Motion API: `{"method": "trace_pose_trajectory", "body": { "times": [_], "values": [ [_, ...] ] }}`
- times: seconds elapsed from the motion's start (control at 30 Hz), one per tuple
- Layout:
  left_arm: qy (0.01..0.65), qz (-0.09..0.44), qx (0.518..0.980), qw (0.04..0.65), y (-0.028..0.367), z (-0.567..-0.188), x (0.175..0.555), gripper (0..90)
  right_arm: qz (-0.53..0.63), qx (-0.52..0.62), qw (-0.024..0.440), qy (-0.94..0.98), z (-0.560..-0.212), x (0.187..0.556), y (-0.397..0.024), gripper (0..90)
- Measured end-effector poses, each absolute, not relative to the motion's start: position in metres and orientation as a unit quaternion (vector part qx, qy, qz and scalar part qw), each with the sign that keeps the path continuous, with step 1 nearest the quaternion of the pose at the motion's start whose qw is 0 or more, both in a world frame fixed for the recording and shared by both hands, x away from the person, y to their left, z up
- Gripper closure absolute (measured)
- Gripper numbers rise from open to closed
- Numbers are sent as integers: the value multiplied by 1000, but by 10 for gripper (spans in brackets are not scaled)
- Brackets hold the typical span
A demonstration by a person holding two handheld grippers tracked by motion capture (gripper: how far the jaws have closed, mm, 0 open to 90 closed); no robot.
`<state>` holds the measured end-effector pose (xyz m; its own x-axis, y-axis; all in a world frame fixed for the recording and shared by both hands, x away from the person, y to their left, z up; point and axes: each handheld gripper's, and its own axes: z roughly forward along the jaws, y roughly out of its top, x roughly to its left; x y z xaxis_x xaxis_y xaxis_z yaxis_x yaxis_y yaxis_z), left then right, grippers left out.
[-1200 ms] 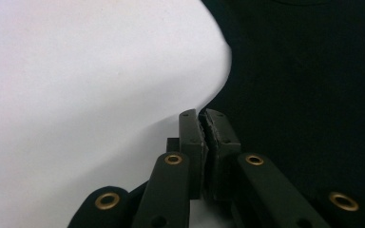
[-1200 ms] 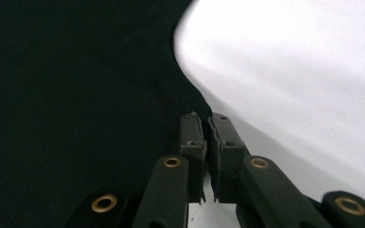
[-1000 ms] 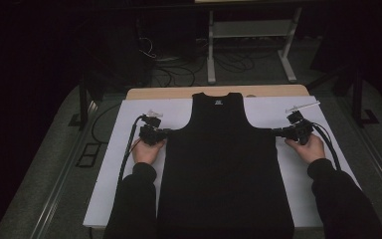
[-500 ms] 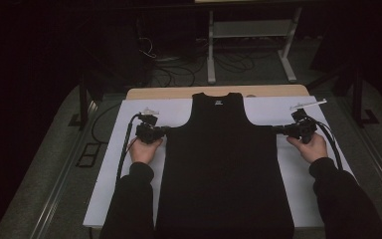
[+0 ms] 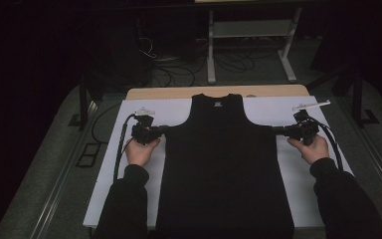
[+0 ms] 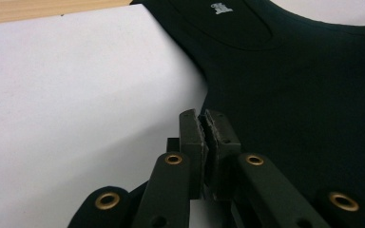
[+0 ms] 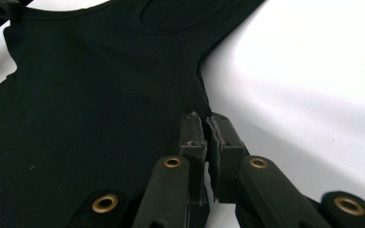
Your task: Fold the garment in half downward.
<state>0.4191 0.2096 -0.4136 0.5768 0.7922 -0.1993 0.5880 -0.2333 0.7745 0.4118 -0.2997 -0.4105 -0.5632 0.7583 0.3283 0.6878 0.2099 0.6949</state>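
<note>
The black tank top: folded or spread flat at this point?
Spread flat. The black tank top lies face up on the white sheet, both straps and neckline showing, no fold across the body. Each side edge sits at a shut gripper.

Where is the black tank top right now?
In the high view the black tank top lies flat in the middle of the white sheet, neck away from the person, between the left gripper and right gripper.
</note>
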Motion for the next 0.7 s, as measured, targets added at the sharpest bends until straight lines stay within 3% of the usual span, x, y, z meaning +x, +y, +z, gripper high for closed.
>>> {"method": "trace_pose_trajectory", "body": {
  "times": [0.7],
  "values": [
    [436,105,760,471,221,-403,401,852,438,461,42,771,-401,392,-300,843]
  ]
}}
